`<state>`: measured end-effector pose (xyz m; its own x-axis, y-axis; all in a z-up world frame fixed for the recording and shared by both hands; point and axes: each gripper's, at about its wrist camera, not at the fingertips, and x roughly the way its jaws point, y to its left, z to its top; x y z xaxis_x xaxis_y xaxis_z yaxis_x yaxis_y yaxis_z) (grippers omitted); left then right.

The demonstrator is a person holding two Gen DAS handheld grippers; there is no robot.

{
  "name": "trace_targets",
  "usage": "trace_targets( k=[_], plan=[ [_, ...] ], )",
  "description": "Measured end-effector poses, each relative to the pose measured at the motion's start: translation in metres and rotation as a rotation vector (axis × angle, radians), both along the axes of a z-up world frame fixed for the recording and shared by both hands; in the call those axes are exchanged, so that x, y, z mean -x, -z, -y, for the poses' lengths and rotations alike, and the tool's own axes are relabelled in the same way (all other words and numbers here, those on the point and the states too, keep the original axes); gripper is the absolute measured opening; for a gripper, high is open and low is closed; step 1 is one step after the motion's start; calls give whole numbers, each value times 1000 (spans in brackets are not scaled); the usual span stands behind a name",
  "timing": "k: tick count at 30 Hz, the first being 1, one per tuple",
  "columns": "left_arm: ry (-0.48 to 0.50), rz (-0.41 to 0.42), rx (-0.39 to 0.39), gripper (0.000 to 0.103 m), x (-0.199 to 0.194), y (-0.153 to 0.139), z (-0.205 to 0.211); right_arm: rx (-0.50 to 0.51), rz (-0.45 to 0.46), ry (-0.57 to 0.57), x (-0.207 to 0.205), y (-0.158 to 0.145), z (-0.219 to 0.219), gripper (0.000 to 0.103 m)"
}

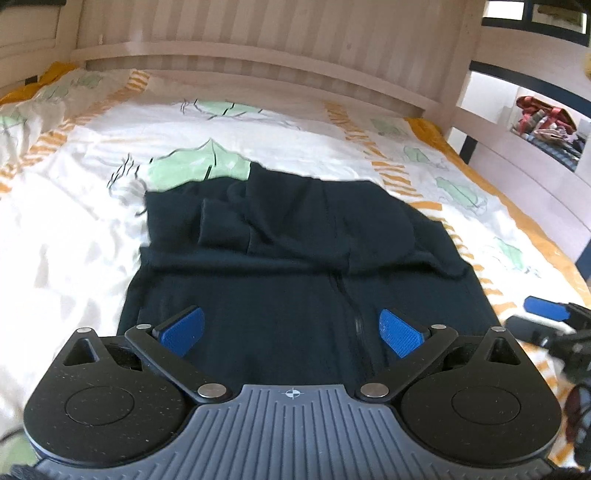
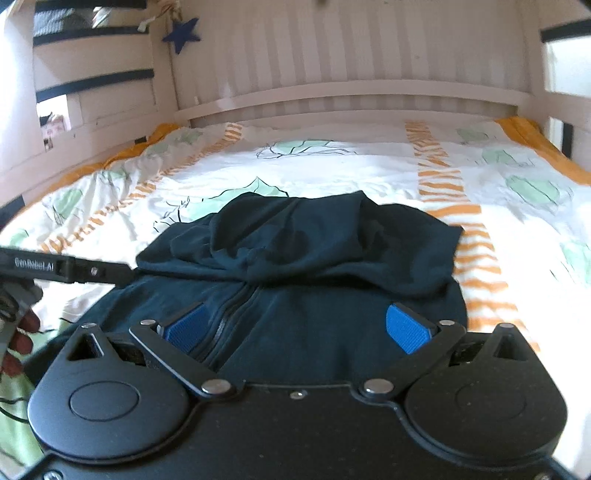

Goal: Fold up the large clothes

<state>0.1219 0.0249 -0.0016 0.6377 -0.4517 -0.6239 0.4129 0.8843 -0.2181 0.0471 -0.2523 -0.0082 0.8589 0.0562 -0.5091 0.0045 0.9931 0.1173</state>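
On the bed, a dark navy zip-up garment lies spread across a white duvet printed with green leaves and orange stripes. Zipper runs up the front, near side. Far half is bunched: hood or upper part heaped over the chest, one sleeve folded across at left.

Left gripper: jaws wide apart, blue pads on either side, nothing between them, dark cloth below. Contact with the cloth cannot be told.

Right gripper: also spread wide, pads apart, grasping nothing; zipper passes just beside its left pad. In the left wrist view it shows at the right edge, blurred, over the duvet beside the garment.

Surroundings: pale slatted headboard with a ledge behind the bed. Shelf unit at right holds a heap of red and patterned items. Blue star ornament hangs at upper left in the right wrist view. Orange sheet edge along the mattress sides. Left gripper's black arm with white lettering reaches to the garment's left edge.
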Motion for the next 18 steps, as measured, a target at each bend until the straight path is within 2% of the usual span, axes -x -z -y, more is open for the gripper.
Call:
trace_targets(
  k=[8, 18],
  plan=[
    [-35, -73, -1, 103, 35, 16, -33, -144, -67, 138, 44, 0, 26, 103],
    [-85, -120, -17, 103, 52, 25, -63, -345, -272, 289, 68, 27, 61, 103]
  ],
)
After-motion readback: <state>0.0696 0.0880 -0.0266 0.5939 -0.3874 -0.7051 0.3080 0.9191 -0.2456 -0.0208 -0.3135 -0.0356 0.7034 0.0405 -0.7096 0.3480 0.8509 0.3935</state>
